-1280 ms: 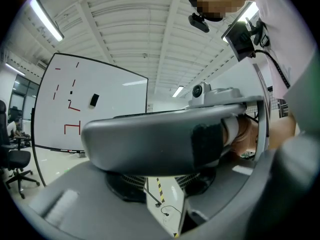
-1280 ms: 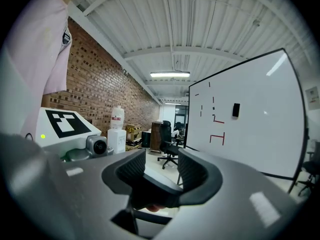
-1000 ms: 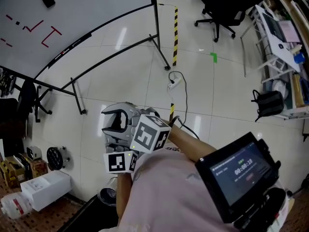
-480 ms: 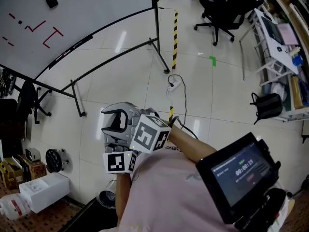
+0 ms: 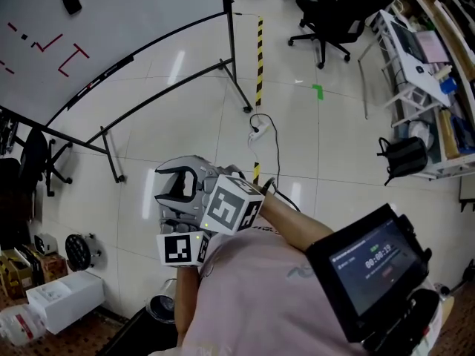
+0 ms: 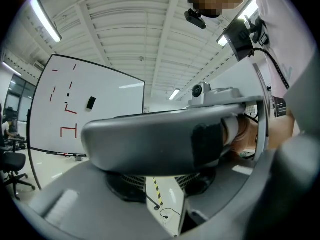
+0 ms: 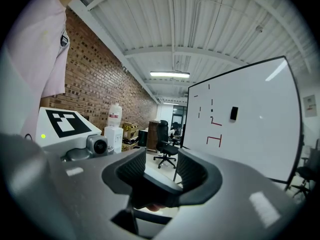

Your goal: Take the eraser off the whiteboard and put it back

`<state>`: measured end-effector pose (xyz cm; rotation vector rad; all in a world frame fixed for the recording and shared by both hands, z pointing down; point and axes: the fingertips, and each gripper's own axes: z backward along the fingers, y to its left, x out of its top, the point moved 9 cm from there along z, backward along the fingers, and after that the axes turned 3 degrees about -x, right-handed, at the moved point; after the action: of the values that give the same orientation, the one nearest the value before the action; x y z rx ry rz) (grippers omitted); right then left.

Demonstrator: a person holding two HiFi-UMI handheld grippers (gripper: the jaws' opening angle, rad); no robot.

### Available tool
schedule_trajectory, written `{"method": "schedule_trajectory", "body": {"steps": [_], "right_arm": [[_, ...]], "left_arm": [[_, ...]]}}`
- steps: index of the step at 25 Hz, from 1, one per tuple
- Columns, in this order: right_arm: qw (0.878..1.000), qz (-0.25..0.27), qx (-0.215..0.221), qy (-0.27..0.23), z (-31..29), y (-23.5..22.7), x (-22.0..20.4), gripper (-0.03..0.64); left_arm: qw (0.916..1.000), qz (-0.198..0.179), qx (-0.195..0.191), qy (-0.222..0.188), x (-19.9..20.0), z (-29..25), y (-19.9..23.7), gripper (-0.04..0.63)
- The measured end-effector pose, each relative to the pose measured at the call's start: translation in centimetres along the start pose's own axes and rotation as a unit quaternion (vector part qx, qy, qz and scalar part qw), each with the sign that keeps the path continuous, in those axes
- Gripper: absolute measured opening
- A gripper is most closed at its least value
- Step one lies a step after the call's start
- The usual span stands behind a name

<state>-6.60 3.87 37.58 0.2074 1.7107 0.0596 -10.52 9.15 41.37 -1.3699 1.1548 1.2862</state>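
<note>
Nothing moves save slight view drift. Left hand-held gripper (image 6: 165, 204): part open, empty. Right hand-held gripper (image 7: 160, 171): wide open, empty. Eraser (image 5: 72, 0): upright on whiteboard (image 5: 133, 21), well ahead-left; neither nearer.

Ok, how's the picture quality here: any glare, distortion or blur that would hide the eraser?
Head view: the wide lens bows the whiteboard edge, pale glare streaks lie on the glossy floor, and the eraser is small but sharp. Left gripper view: strong fisheye with black corners and bright ceiling lights; the eraser is still readable. Right gripper view: same fisheye, even light, eraser clear.
</note>
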Motion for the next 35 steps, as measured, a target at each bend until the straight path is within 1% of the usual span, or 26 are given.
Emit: {"method": "schedule_trajectory", "body": {"steps": [6, 11, 16, 22, 27, 35], "right_arm": [[1.0, -0.001, -0.018, 0.008, 1.2, 0.1, 0.2, 0.19], [0.999, 0.004, -0.037, -0.008, 3.8, -0.3, 0.6, 0.19], [0.998, 0.007, -0.055, -0.008, 5.8, -0.7, 0.6, 0.19], [0.998, 0.009, -0.054, -0.009, 6.2, -0.7, 0.3, 0.189], [0.999, -0.003, -0.054, -0.004, 6.4, -1.0, -0.2, 0.189], [0.999, -0.014, -0.052, 0.005, 5.4, -1.0, -0.8, 0.189]], "left_arm": [[0.9998, 0.003, -0.019, -0.002, 0.3, -0.2, -1.0, 0.106], [0.9993, -0.017, -0.034, -0.006, 1.3, -1.3, -3.0, 0.106], [0.9984, -0.023, -0.051, -0.011, 1.7, -2.2, -4.6, 0.106], [0.9985, -0.022, -0.049, -0.012, 1.5, -2.4, -5.0, 0.106], [0.9985, -0.016, -0.053, -0.002, 1.2, -2.8, -5.2, 0.106], [0.9984, -0.006, -0.055, 0.008, 0.4, -2.6, -4.4, 0.106]]}}
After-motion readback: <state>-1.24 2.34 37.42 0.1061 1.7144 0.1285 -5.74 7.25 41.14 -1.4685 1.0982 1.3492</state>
